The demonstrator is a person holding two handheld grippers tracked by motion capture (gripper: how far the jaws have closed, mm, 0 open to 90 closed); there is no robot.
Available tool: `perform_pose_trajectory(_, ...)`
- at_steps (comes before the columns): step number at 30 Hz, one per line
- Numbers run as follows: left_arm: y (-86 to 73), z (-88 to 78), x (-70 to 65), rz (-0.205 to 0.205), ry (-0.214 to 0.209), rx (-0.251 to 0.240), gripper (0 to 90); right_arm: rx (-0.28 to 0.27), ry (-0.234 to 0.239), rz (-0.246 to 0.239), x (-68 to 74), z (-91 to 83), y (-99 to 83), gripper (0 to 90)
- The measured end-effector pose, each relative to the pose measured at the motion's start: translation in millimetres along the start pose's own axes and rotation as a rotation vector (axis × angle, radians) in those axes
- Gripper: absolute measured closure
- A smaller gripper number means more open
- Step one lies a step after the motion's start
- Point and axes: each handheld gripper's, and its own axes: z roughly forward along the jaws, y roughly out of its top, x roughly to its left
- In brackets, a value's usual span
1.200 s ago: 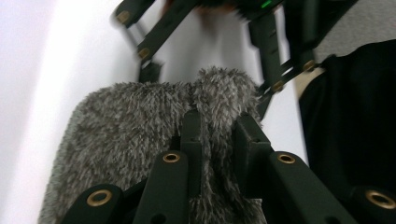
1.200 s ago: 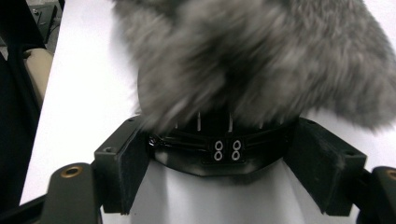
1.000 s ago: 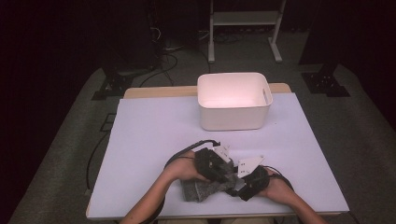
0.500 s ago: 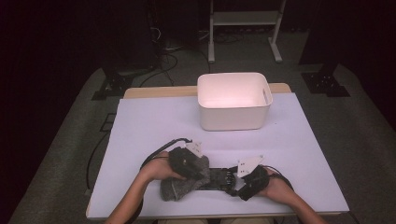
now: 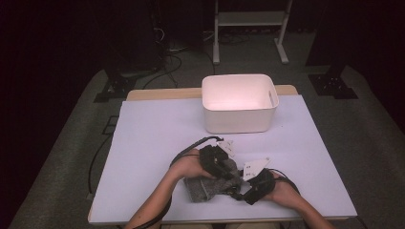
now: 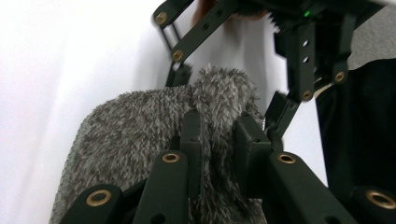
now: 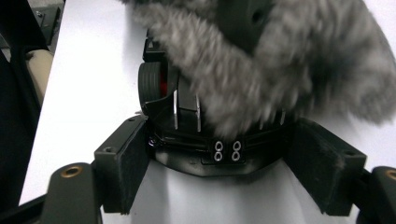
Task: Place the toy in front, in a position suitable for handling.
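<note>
The left gripper [image 5: 228, 172] has its jaws pinched together on a fold of the grey fuzzy cloth [image 5: 205, 187]; in the left gripper view the pile bulges up between and above the two pads [image 6: 192, 135]. The right gripper [image 5: 240, 192] sits just beside it with its jaws spread wide, its pads [image 7: 125, 163] standing clear on either side of the left gripper's body, the cloth hanging blurred just above them and not pressed by either one. The cloth lies on the white table [image 5: 153, 138] near its front edge, just left of the middle, partly under the left hand [image 5: 188, 164]. Bare tabletop stretches away to the left and right of the hands and ahead of them. The white bin [image 5: 239, 118] stands well apart at the table's far edge, open side up.
</note>
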Motion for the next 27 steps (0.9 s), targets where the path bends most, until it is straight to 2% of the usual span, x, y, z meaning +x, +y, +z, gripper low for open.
perform_pose_trajectory(3,-6.2,-3.5,-1.2,-0.015,0.004,-0.002,76.0,-0.003,-0.001,-0.006,-0.2,0.1,-0.3,23.1)
perform_pose_trajectory(6,-16.9,-11.2,-3.3,-0.015,0.025,0.033,76.0,-0.003,0.002,-0.003,-0.2,0.0,-0.4,23.1)
perform_pose_trajectory(10,-41.7,-26.0,-7.8,-0.056,0.056,0.064,75.8,-0.005,0.01,-0.001,-1.6,0.0,-1.1,23.1)
perform_pose_trajectory(14,-60.7,-35.5,-8.7,-0.102,0.062,0.059,75.3,-0.007,0.014,-0.005,-3.5,0.2,-1.8,22.9)
perform_pose_trajectory(16,-65.0,-35.4,-9.5,-0.104,0.061,0.041,75.1,-0.009,0.013,0.007,-3.5,0.1,-2.1,22.6)
perform_pose_trajectory(19,-64.3,-33.2,-10.4,-0.094,0.061,0.047,75.1,-0.018,0.016,0.039,-3.4,0.4,-1.9,21.5)
perform_pose_trajectory(20,-63.8,-32.9,-10.8,-0.096,0.059,0.047,75.2,-0.016,0.023,0.069,-4.4,0.3,-0.6,20.5)
perform_pose_trajectory(21,-63.9,-32.5,-11.3,-0.103,0.059,0.044,75.2,-0.016,0.023,0.069,-4.4,0.3,-0.6,20.5)
perform_pose_trajectory(27,-66.6,-31.7,-13.2,-0.103,0.05,0.018,75.2,-0.005,0.07,0.151,-9.4,-6.2,0.9,18.0)
